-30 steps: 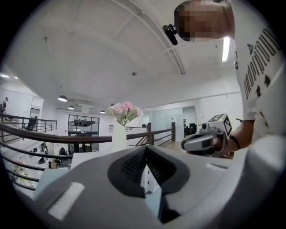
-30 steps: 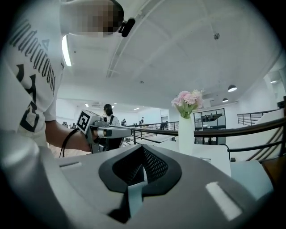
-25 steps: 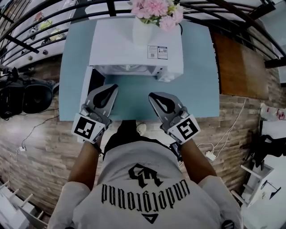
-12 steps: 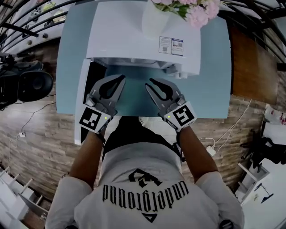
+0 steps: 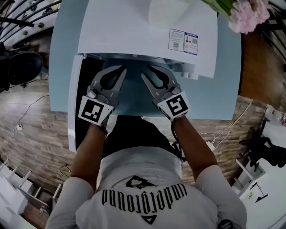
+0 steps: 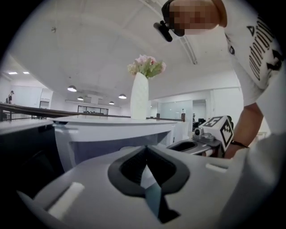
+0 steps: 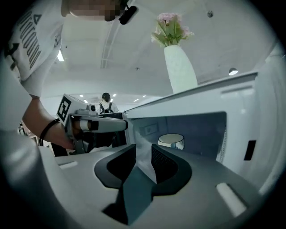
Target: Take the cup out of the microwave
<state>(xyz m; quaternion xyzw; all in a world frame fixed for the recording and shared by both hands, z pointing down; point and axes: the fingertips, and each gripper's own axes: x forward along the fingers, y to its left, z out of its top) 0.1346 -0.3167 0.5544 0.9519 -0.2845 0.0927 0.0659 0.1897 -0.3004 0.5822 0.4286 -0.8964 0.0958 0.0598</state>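
Note:
The white microwave [image 5: 134, 31] stands on a light-blue table [image 5: 60, 67], its door [image 5: 71, 107] swung open to the left. In the right gripper view a pale cup [image 7: 171, 140] with a dark rim sits inside the cavity, straight beyond my right gripper [image 7: 143, 154]. That gripper's jaws are opening, with a gap between the pads and nothing in it. In the head view my right gripper [image 5: 149, 70] and left gripper [image 5: 120, 69] sit side by side at the cavity mouth. My left gripper [image 6: 144, 151] has its tips together, empty. The cup is hidden in the head view.
A white vase [image 5: 172, 9] with pink flowers [image 5: 246, 13] stands on top of the microwave. The vase [image 7: 178, 67] rises above the cavity roof. Wood-look floor [image 5: 31, 134], cables and dark equipment [image 5: 20, 67] lie around the table.
Both grippers have come forward and down to the mouth of the microwave, and the microwave fills more of the head view. The right jaws have parted from shut.

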